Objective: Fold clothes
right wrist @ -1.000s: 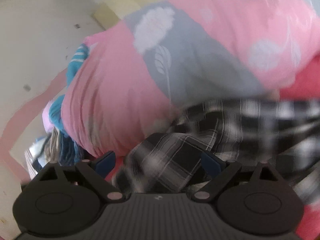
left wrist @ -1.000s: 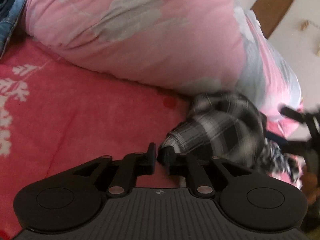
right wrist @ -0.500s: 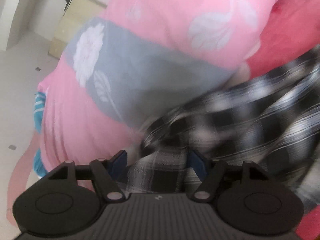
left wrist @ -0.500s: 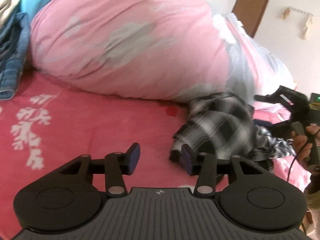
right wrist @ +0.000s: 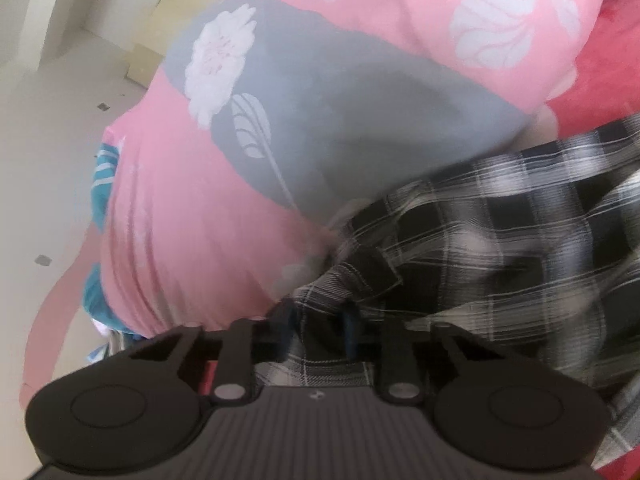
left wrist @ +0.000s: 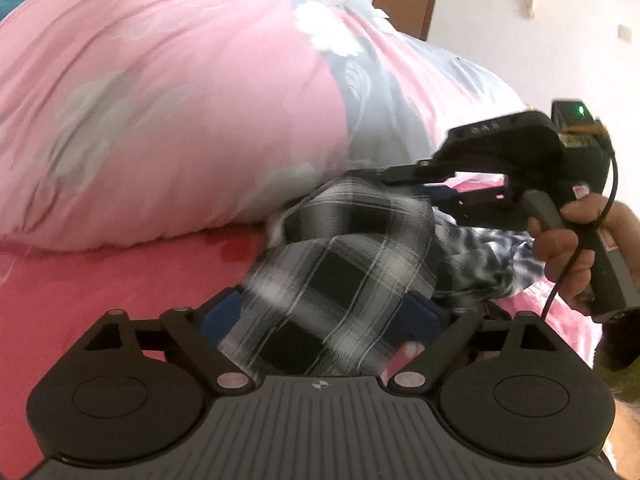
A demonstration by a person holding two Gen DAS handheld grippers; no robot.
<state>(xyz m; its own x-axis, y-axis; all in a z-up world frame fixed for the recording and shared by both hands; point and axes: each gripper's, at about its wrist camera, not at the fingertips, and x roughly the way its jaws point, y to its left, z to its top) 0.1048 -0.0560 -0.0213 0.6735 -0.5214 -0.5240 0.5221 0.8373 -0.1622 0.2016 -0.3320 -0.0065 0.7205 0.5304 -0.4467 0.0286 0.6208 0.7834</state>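
1. The folding has barely begun: the black-and-white plaid shirt (left wrist: pixel 340 256) lies in a rumpled heap on the bed, pushed up against the big duvet (left wrist: pixel 160 92), with no flat panel or neat crease to be seen.
2. The left tool (left wrist: pixel 320 316) has its jaws opening wide; a fold of the plaid cloth hangs between them, but the blue pads do not press on it.
3. The right tool (right wrist: pixel 318 316) is closing to a narrow gap, and a bunched edge of the shirt sits between its pads, seemingly pinched.
4. Left to do, as I judge it: spread the garment out, square it, then fold it.
5. The shirt looks like thin, soft woven cotton that drapes limply.
6. The duvet is puffy, pink and grey with white flowers; the red bed sheet (left wrist: pixel 100 292) looks fleecy.
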